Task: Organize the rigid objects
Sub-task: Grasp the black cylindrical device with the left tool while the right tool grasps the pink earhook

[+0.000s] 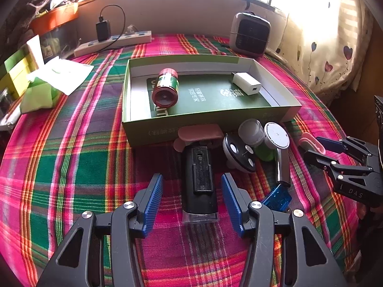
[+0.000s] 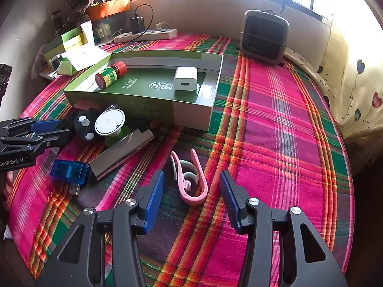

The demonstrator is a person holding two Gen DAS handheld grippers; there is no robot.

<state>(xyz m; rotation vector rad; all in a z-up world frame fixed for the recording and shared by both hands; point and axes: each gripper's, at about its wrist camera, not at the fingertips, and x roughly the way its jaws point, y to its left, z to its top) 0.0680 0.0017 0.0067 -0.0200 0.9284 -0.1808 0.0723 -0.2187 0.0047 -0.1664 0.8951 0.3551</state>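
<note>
plaid cloth in pink, green and orange covers the desk [image 1: 71, 157] under a bright window; the green box [image 1: 205, 122] already holds a red-capped bottle [image 1: 165, 88] and a white charger [image 1: 247, 83], so sorting looks part done; left gripper [image 1: 192, 201] has jaws spread either side of a black clip-backed device [image 1: 199, 179], not yet pinching; right gripper [image 2: 191, 196], jaws spread, frames a pink clip [image 2: 190, 179]; next, i judge, close and lift into the box; chinese print on the box insert is unreadable; "genrobot.ai" shows on the left gripper.
</note>
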